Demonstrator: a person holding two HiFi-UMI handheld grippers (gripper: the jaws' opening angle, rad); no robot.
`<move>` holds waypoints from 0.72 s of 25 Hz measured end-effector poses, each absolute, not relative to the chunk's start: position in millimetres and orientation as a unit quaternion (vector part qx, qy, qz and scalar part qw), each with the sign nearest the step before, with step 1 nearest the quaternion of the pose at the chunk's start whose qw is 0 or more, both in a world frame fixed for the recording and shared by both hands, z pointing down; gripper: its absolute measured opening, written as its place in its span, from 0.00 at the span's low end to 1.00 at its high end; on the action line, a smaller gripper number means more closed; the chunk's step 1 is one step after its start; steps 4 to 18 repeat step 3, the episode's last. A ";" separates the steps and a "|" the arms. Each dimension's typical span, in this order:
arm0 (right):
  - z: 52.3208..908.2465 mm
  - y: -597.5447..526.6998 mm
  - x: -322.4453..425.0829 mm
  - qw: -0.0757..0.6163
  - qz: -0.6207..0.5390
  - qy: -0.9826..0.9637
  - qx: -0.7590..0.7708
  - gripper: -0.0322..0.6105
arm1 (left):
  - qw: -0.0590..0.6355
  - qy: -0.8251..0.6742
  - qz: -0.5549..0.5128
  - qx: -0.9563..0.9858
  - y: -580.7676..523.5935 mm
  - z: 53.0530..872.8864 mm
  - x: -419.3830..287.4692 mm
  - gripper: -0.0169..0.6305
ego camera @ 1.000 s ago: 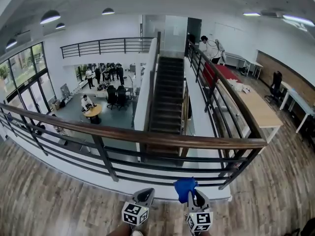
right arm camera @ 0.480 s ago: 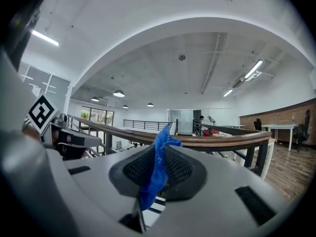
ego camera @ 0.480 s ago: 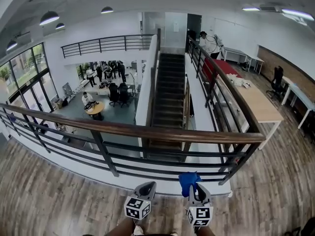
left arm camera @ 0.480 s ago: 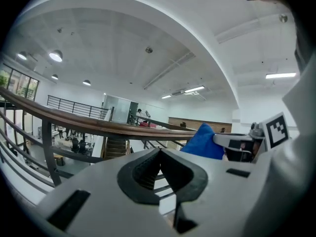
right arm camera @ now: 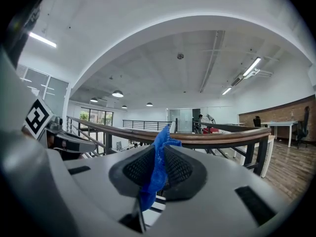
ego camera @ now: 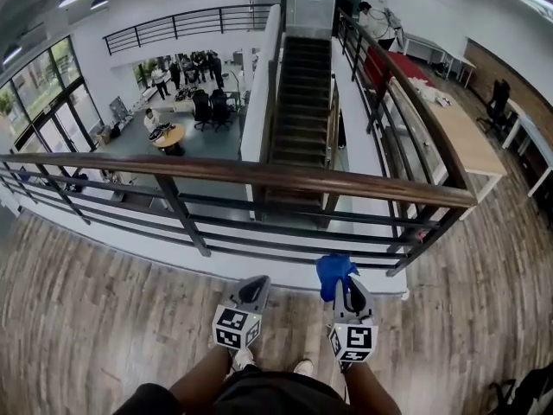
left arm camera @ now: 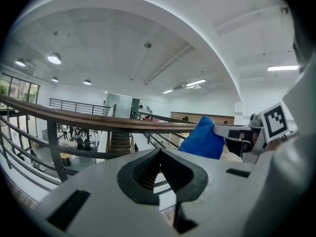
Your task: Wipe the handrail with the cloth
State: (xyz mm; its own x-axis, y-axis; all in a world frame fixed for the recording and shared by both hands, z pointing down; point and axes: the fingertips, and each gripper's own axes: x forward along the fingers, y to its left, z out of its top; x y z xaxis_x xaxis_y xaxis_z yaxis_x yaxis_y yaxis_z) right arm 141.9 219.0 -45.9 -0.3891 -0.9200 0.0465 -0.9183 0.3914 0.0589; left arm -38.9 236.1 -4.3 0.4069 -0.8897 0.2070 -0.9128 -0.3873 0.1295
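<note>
Tilted lower than a second ago, the head view now catches the person's legs (ego camera: 212, 377). Two grippers hang short of one wooden handrail (ego camera: 259, 174): the right gripper (ego camera: 351, 290) is clamped on one blue cloth (ego camera: 333, 271), and the left gripper (ego camera: 254, 289) has its jaws pressed together.

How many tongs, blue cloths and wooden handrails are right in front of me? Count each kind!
Tongs: 2 (left tongs, right tongs)
Cloth: 1, blue, pinched in the right tongs
Handrail: 1, wooden
Total: 4
</note>
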 end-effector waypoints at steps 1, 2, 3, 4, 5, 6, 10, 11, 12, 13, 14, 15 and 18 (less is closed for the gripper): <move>-45.6 216.5 142.7 0.034 -0.012 -0.833 0.552 0.15 | 0.111 -0.542 0.052 0.831 233.4 -3.5 -37.4 0.03; -44.0 215.0 143.8 0.033 -0.012 -0.832 0.553 0.15 | 0.111 -0.543 0.053 0.831 231.3 -2.0 -35.8 0.03; -41.9 213.9 145.0 0.033 -0.011 -0.832 0.554 0.15 | 0.111 -0.543 0.054 0.831 229.5 0.0 -34.1 0.03; -41.9 213.9 145.0 0.033 -0.011 -0.832 0.554 0.15 | 0.111 -0.543 0.054 0.831 229.5 0.0 -34.1 0.03; -41.9 213.9 145.0 0.033 -0.011 -0.832 0.554 0.15 | 0.111 -0.543 0.054 0.831 229.5 0.0 -34.1 0.03; -41.9 213.9 145.0 0.033 -0.011 -0.832 0.554 0.15 | 0.111 -0.543 0.054 0.831 229.5 0.0 -34.1 0.03; -41.9 213.9 145.0 0.033 -0.011 -0.832 0.554 0.15 | 0.111 -0.543 0.054 0.831 229.5 0.0 -34.1 0.03; -41.9 213.9 145.0 0.033 -0.011 -0.832 0.554 0.15 | 0.111 -0.543 0.054 0.831 229.5 0.0 -34.1 0.03; -41.9 213.9 145.0 0.033 -0.011 -0.832 0.554 0.15 | 0.111 -0.543 0.054 0.831 229.5 0.0 -34.1 0.03; -41.9 213.9 145.0 0.033 -0.011 -0.832 0.554 0.15 | 0.111 -0.543 0.054 0.831 229.5 0.0 -34.1 0.03; -41.9 213.9 145.0 0.033 -0.011 -0.832 0.554 0.15 | 0.111 -0.543 0.054 0.831 229.5 0.0 -34.1 0.03; -41.9 213.9 145.0 0.033 -0.011 -0.832 0.554 0.15 | 0.111 -0.543 0.054 0.831 229.5 0.0 -34.1 0.03; -41.9 213.9 145.0 0.033 -0.011 -0.832 0.554 0.15 | 0.111 -0.543 0.054 0.831 229.5 0.0 -34.1 0.03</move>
